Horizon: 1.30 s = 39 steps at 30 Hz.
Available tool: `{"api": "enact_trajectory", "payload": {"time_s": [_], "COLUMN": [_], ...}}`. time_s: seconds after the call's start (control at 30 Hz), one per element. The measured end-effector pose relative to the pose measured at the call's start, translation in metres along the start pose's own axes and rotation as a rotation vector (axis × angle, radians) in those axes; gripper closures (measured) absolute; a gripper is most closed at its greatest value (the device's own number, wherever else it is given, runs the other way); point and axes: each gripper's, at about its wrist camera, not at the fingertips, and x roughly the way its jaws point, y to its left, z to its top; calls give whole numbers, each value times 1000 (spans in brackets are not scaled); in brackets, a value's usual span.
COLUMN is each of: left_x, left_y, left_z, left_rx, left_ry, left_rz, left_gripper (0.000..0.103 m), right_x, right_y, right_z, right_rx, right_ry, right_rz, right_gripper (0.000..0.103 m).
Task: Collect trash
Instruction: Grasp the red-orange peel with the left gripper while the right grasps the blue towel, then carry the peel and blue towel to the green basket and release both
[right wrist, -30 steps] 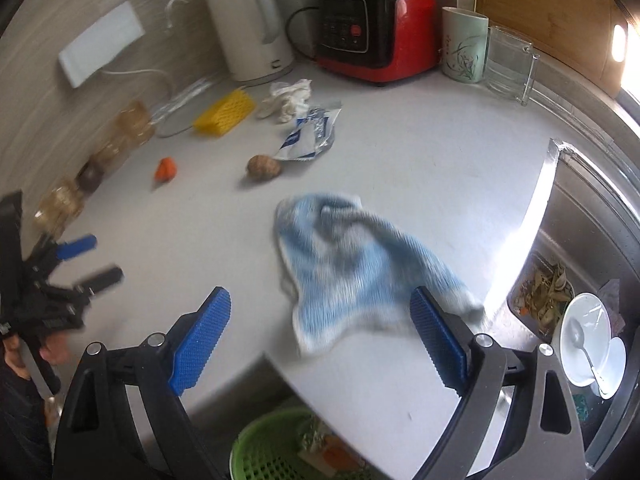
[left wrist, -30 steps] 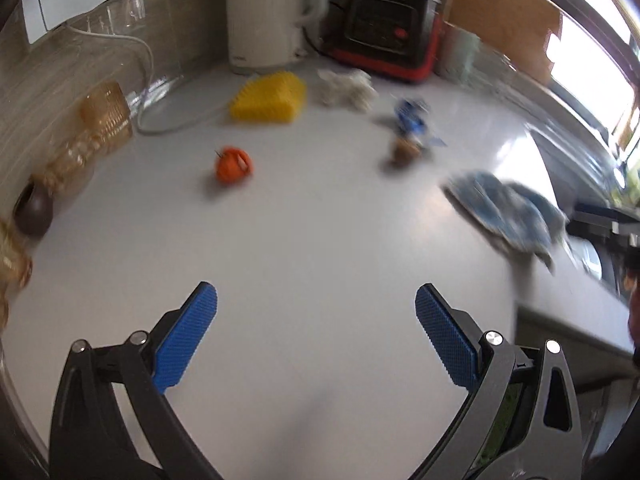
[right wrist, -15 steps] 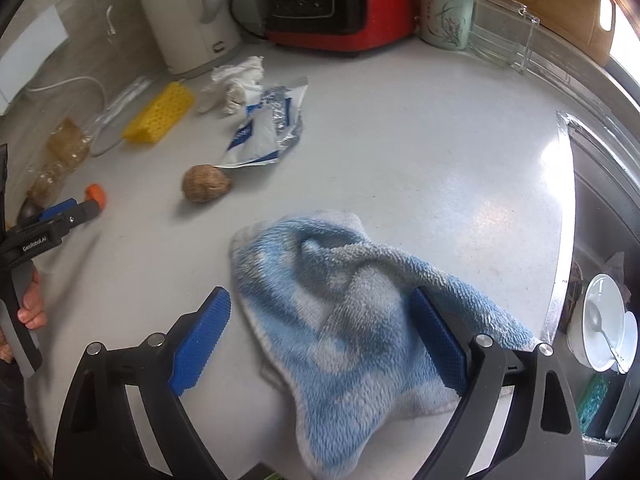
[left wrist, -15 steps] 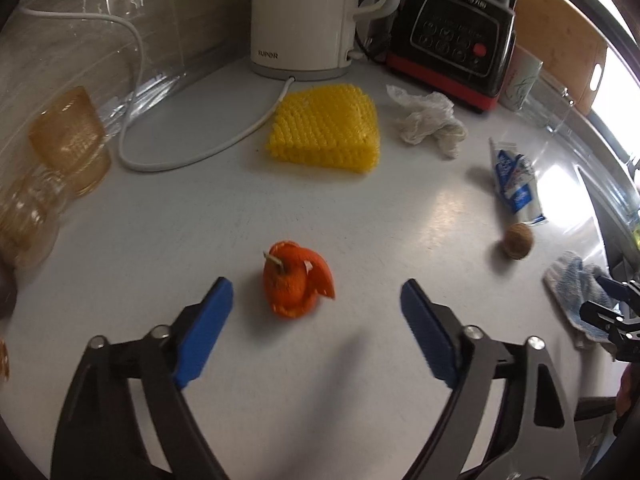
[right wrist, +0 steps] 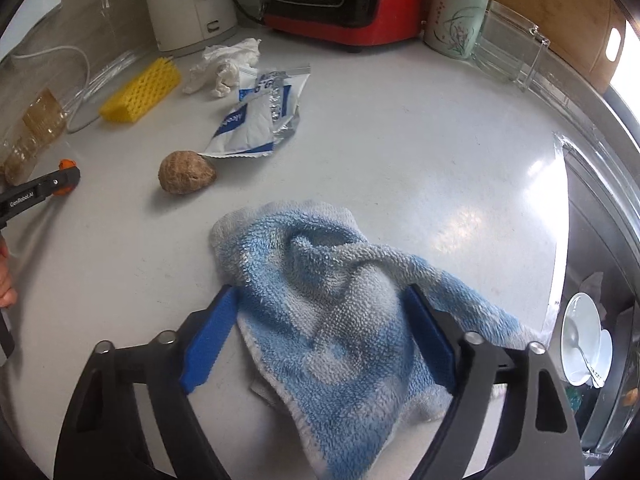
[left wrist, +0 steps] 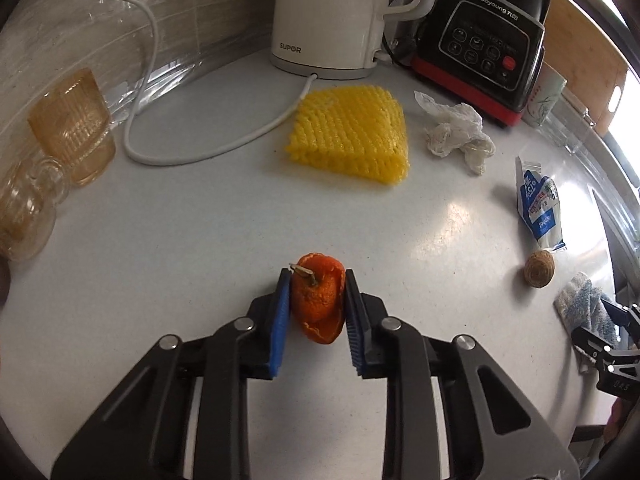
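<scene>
— So, what has the left tool got?
— Its blue pads have just been closing, and they now press on both sides of an orange peel with a small stem, which sits on the white surface.
— And the right tool?
— Its jaws have been closing too, but they stand wide apart, one on each side of a crumpled blue towel lying near the edge by the sink. The left pad is just beside the cloth; the right pad touches a fold. No squeeze shows, so I would not call it a grip.
— Where is the other trash?
— A crumpled white tissue lies before the black and red blender, an empty blue and white packet beyond a brown nut shell, and a yellow foam net near the white kettle.
</scene>
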Motion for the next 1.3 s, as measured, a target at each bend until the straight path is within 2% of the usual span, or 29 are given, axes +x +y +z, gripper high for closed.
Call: {"api": "enact_trajectory", "payload": {"time_s": [0.17,0.2,0.27,0.33,0.6,0.83,1.1,1.3], "left_x": [-1,-1,-4,-8,-41,-84,-143,-170], "left_y": [0,1,1,-1,-19,-48,-110,-168], "left_z": [-1,-1,0,-1,-9,-33,-100,-160], "left_rx": [-22,-32,-39,-37,-40,-62,-88,-108], "left_ry": [1,3,1,-4,-33,-45,-22,16], "left_rz": [5,2,-1,5,13,13,29,17], "left_gripper": [81,81,81,81,82,82,82,81], "right_x": [-4,-4,-5,-6,-26,-77,-133,-153], "right_y": [8,10,12,12,13,1,-28,-57], "right_z": [2,2,2,3,-2,-17,-67,-112], "right_rx": [-33,-41,-51,-52,-83,-132,-237,-295], "right_ry": [-5,-5,-3,1,-18,-85,-106,-78], "right_rz": [15,19,29,41,96,170,274,336], "right_gripper": [59,62,76,80,83,83,83,83]}}
